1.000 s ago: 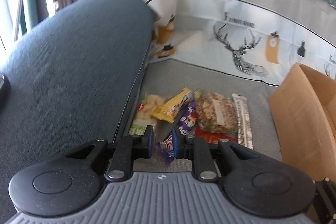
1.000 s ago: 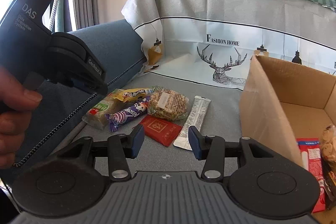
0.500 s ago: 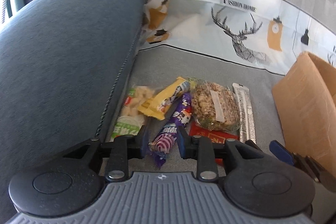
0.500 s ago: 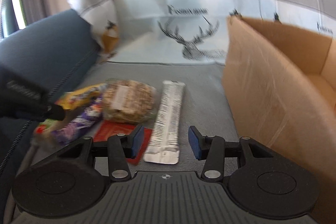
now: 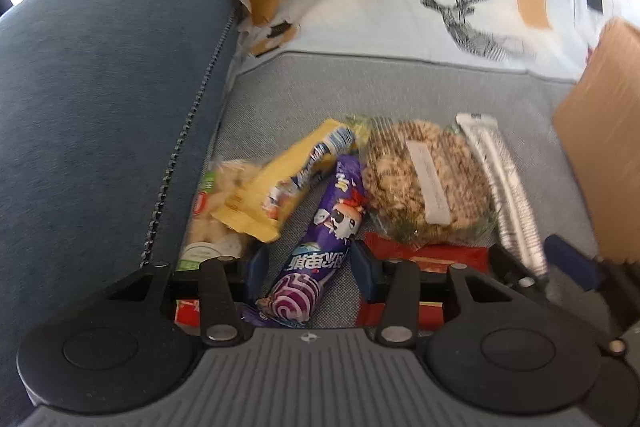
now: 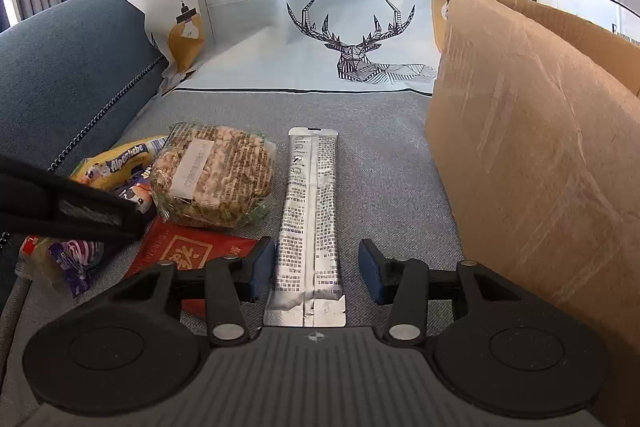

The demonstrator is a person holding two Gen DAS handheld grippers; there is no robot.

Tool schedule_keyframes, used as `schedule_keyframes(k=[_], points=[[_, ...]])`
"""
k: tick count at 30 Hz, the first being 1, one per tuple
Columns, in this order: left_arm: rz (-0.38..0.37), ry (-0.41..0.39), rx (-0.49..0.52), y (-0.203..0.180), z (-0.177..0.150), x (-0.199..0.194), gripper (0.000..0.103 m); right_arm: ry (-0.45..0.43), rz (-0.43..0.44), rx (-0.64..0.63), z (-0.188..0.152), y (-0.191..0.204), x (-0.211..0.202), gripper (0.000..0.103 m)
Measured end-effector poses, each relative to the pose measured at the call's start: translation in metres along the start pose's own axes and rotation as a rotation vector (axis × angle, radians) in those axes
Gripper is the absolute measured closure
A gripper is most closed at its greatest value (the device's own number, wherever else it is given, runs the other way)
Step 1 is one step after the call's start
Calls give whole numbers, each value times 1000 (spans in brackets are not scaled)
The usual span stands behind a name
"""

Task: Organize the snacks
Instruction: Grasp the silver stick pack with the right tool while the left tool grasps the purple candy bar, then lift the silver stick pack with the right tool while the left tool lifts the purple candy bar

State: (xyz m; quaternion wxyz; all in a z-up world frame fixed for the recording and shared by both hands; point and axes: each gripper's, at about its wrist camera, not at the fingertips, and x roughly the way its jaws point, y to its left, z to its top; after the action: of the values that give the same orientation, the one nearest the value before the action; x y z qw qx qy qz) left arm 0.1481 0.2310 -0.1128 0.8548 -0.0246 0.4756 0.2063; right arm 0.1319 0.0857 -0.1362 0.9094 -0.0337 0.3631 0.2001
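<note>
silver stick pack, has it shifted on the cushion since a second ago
No. The silver stick pack still lies beside the oat cake pack, left of the cardboard box.

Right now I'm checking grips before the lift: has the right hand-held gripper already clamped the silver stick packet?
No. The silver stick packet lies flat between the right hand-held gripper pads, with clear gaps on both sides.

Purple wrapper (image 5: 324, 227) w/ swirl; yellow Alpenliebe pack (image 6: 120, 163); silver sachet (image 6: 310, 211), blk print; red packet (image 6: 188, 251), gold motif; brown box (image 6: 532, 155); gray cushion (image 6: 384, 163).
</note>
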Motion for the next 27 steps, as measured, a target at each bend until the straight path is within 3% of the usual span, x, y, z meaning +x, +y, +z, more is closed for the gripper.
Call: schedule_keyframes(k=[5, 8, 11, 15, 22, 27], points=[[-11, -11, -29, 3, 2, 3, 51, -10, 1, -13, -1, -3, -2, 74], [-27, -4, -42, 5, 1, -1, 71, -17, 5, -15, -2, -4, -7, 76], [-16, -1, -34, 5, 0, -5, 81, -25, 22, -23, -1, -7, -17, 76], [-17, 18, -52, 11, -5, -12, 84, -30, 43, -60, -3, -12, -34, 76], [-60, 36, -133, 31, -26, -41, 85, 54, 95, -72, -19, -21, -61, 76], [-145, 35, -216, 38, -43, -66, 85, 120, 167, -60, -37, -28, -93, 76]])
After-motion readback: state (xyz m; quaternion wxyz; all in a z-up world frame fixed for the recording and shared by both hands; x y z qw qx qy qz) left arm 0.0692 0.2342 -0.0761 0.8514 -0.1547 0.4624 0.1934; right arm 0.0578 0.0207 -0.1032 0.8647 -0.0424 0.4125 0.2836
